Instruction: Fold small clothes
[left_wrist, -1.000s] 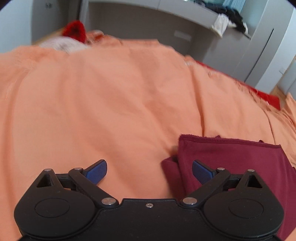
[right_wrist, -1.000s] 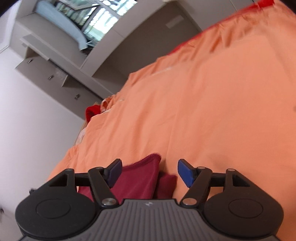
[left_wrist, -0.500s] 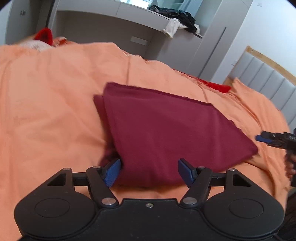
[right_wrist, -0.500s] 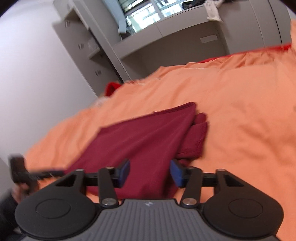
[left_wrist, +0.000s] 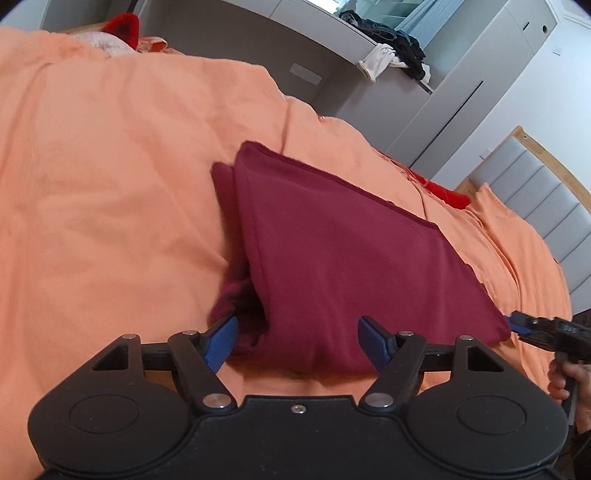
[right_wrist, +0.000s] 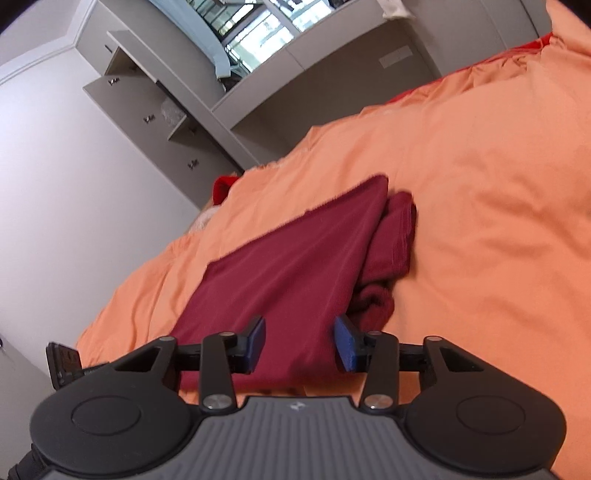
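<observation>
A folded dark red garment (left_wrist: 343, 254) lies flat on the orange bedspread (left_wrist: 110, 184), with a bunched sleeve or layer sticking out along its left edge. My left gripper (left_wrist: 298, 341) is open and empty, its blue pads just in front of the garment's near edge. The right gripper's tip shows at the garment's right corner in the left wrist view (left_wrist: 517, 325). In the right wrist view the garment (right_wrist: 295, 266) lies ahead of my right gripper (right_wrist: 300, 345), which is open and empty, close to the near edge. The left gripper's body (right_wrist: 62, 360) shows at lower left.
Grey wardrobes and a desk shelf (left_wrist: 332, 48) with piled clothes stand beyond the bed. A red item (left_wrist: 123, 27) lies at the bed's far corner. A padded headboard (left_wrist: 546, 199) is at the right. An open grey cabinet (right_wrist: 147, 103) stands by the wall.
Both grippers have pulled back from the garment, so the whole folded piece has come into view. The garment stays flat on the bed. Both grippers have stayed open.
</observation>
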